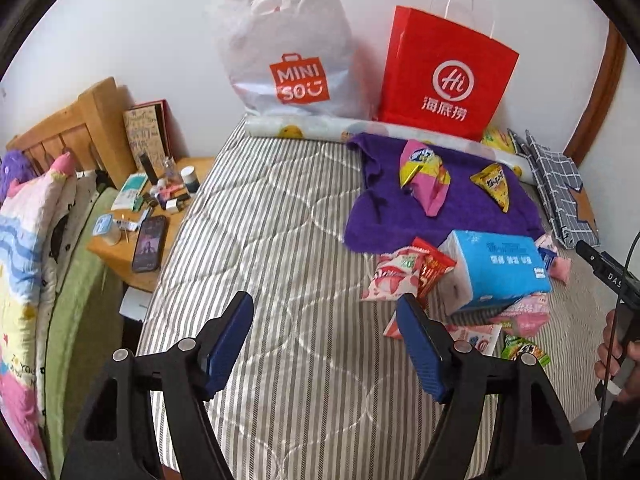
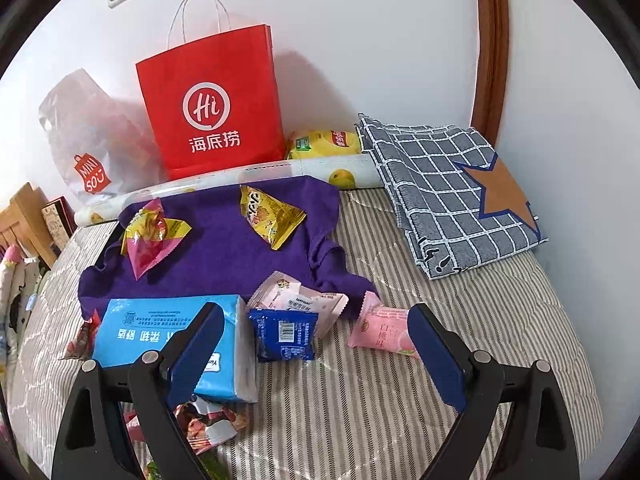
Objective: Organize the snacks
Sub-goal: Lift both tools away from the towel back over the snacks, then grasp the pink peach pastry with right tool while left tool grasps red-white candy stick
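Both jaws stand apart and hold nothing: the left gripper (image 1: 325,340) hangs half-open over bare striped quilted bedding (image 1: 260,220), the right gripper (image 2: 316,356) gapes wide above the snack pile.

From the left, a wooden bedside worktop (image 1: 120,256) carries a dark phone (image 1: 149,243) and small bottles. Against the wall lean a soft white plastic carrier bag (image 1: 288,48) and a stiff red paper bag with twine handles (image 2: 212,112). Before them lies a fuzzy purple towel (image 2: 224,248), bearing a crinkled pink-and-yellow triangular packet (image 2: 150,232) and a yellow foil triangular packet (image 2: 270,216). Nearer sit a blue plastic-wrapped tissue pack (image 2: 148,336), a small dark-blue sachet (image 2: 284,336), a pale pink wrapper (image 2: 298,300) and a pink peach-printed pillow pack (image 2: 380,332), just inside the right gripper's right finger. Farthest right is a folded grey checked cloth (image 2: 452,192).

These packets look light, slick and puffy; I would pinch each across its flat sealed edge, gently, lest the contents crush.
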A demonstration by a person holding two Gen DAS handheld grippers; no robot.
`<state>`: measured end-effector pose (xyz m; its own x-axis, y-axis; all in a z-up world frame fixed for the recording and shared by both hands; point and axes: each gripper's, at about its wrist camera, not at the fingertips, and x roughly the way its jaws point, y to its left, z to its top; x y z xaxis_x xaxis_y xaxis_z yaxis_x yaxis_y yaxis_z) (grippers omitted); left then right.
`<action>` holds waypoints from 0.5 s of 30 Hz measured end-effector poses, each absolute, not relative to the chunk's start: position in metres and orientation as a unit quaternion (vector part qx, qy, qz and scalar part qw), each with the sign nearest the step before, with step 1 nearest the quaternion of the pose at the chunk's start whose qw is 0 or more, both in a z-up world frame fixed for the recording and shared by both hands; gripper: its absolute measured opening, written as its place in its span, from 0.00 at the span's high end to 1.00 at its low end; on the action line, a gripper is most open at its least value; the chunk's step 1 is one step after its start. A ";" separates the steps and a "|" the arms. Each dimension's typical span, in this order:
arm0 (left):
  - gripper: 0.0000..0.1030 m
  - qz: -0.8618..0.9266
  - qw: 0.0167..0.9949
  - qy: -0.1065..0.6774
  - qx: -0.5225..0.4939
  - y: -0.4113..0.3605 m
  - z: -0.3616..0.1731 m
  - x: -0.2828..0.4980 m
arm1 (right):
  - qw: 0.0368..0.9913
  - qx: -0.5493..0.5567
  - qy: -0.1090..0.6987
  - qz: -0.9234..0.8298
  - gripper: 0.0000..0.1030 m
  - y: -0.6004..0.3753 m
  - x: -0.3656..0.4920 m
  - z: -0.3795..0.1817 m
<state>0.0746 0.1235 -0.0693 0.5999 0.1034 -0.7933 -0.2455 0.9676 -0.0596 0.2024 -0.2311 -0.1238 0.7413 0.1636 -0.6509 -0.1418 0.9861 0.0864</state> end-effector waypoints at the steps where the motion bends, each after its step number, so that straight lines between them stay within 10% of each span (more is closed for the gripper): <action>1: 0.29 0.098 0.890 0.437 -0.080 0.124 -0.070 0.073 | 0.934 0.013 0.348 0.078 0.10 -0.231 0.202 -0.124; 15: 0.29 0.082 0.891 0.442 -0.068 0.113 -0.088 0.076 | 0.937 0.024 0.341 0.066 0.10 -0.250 0.197 -0.131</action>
<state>0.0758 0.1134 -0.0881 0.5968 0.0858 -0.7978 -0.2051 0.9775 -0.0483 0.1966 -0.2502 -0.1310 0.7590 0.1399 -0.6359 -0.1065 0.9902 0.0906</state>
